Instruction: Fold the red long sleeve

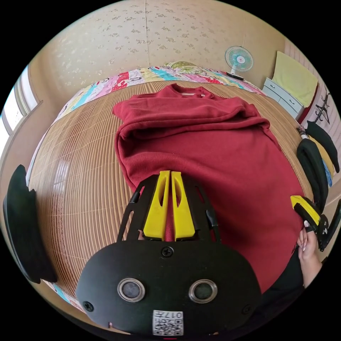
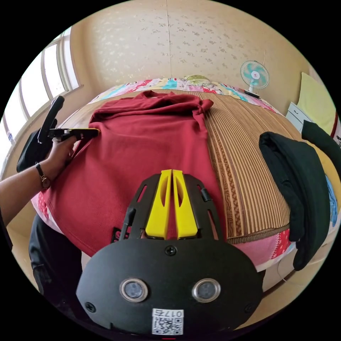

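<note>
I see the bed (image 1: 81,149) under a ribbed bamboo mat, a patterned quilt showing at its far edge and near side. The red shirt (image 1: 213,149) lies spread on the mat — collar toward the far edge, both sleeves folded across the chest, its hem hanging over the near edge. Dark garments (image 2: 302,184) are draped at the bed's right corner; in the left gripper view one (image 1: 25,227) shows at the left rim. A fan (image 2: 254,75) stands beyond the far edge by the wall, with a dresser (image 1: 284,96) beside it.

My left gripper (image 1: 169,174) has its yellow jaws pressed together with red cloth between them, clenched on the shirt near its left side by the hem. In the right gripper view I see it from the side (image 2: 94,132), held by a hand (image 2: 58,156) and touching that edge of the shirt. My right gripper (image 2: 171,173) is likewise clamped on the shirt — red fabric shows between its jaws, near the right side at the bed's near edge.
</note>
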